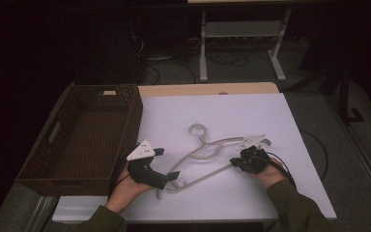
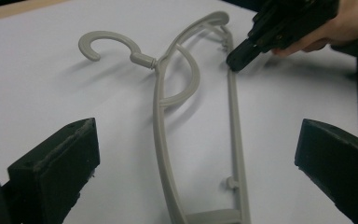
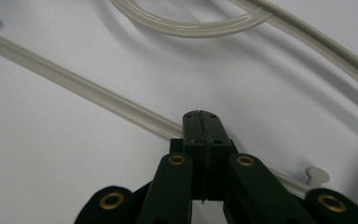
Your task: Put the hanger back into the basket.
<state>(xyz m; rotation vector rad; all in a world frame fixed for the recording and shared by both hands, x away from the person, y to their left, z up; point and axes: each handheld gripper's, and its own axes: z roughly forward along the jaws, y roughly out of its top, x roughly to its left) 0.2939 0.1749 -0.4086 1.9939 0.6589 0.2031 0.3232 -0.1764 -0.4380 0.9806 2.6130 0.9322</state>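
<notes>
The table (image 1: 251, 111) is big and white, and its top looks smooth, so the hanger (image 1: 207, 153) could slide away if you push it from one side. The brown basket (image 1: 58, 159) sits at your left, right at the table's edge, and it looks empty; if you swing the hanger that way, its long arm could bump the basket wall. The hanger lies flat near the middle of the table, with its hook (image 2: 106, 43) pointing away from you. It is thin and bendy-looking, so it might twist or tip if you lift it by just one end. Your left gripper (image 1: 166, 166) is near the hanger's lower end, and its fingers (image 2: 56, 170) are spread wide, with the hanger's two thin bars lying between them, not touching either one. If you close them too high, you could miss the bars. Your right gripper (image 3: 200, 128) has its fingers pressed tight together, with their tip right over the hanger's straight bar (image 3: 79, 86). It looks like nothing is pinched between them, so that side may just poke the bar and shove it.
</notes>
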